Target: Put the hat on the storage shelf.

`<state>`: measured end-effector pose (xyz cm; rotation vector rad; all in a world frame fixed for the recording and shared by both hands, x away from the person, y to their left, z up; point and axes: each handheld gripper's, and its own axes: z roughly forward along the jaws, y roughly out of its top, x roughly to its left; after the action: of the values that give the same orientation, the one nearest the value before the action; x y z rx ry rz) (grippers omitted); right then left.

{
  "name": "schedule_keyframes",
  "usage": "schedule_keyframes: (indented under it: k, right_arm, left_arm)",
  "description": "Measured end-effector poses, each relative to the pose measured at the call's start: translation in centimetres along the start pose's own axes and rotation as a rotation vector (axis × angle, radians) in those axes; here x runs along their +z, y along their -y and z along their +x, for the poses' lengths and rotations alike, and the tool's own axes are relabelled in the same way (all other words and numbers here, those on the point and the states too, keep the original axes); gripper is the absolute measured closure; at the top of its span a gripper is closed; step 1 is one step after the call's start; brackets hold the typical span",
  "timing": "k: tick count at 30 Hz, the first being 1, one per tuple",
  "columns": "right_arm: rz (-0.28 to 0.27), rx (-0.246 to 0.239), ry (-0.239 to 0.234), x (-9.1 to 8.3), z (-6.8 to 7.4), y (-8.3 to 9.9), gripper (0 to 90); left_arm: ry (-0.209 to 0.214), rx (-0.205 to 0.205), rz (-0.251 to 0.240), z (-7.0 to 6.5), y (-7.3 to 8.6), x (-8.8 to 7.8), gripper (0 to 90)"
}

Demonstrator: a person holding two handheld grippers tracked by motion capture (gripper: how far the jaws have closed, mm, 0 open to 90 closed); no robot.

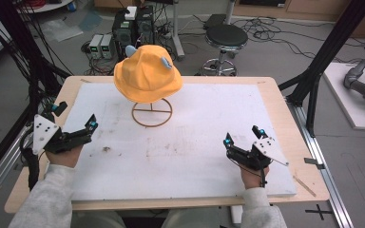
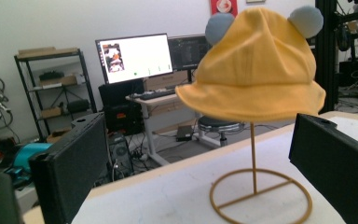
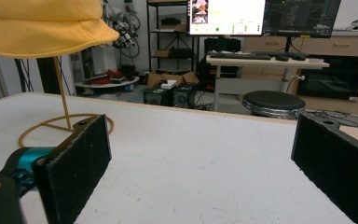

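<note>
Nearest the person, both claws rest low over the white, slightly scuffed pad on the worktop (image 1: 180, 142). The left claw (image 1: 76, 124) has its jaws wide apart with nothing between them, and the right claw (image 1: 243, 135) likewise stands apart and empty. Farther back, well apart from both, a yellow hat (image 1: 147, 73) sits on a thin stand (image 1: 152, 113). It is a soft cloth bucket hat with a floppy brim and two round grey-blue ears. The stand is a slim golden wire rod rising from a flat ring base.

The hat looks settled on its stand with both claws drawn clear, so this reads as either a start or a finished placement. If lifting comes next, a claw should pinch the limp brim without tipping the light stand.
</note>
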<state>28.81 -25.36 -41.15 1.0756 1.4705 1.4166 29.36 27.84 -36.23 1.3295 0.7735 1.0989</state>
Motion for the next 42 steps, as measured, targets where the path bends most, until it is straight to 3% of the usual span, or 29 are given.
schedule_keyframes:
  k: [2, 5, 15, 42]
  right_arm:
    - [-0.002, -0.008, -0.002, 0.1, 0.0, 0.0, 4.2]
    - [0.004, -0.002, -0.008, 0.2, 0.2, 0.0, 4.1]
    - [0.017, -0.019, -0.028, 0.8, 0.6, 0.2, 4.1]
    - [0.010, -0.029, -0.028, 0.7, 0.7, 0.1, 4.1]
  left_arm:
    - [-0.008, -0.003, 0.000, -0.2, 0.8, -0.5, 5.2]
    - [-0.015, 0.009, 0.050, -0.2, 1.9, -0.7, 5.2]
    - [-0.021, 0.002, 0.075, 0.1, 2.9, -1.4, 5.2]
    - [-0.010, 0.011, 0.072, 0.1, 2.9, -1.6, 5.2]
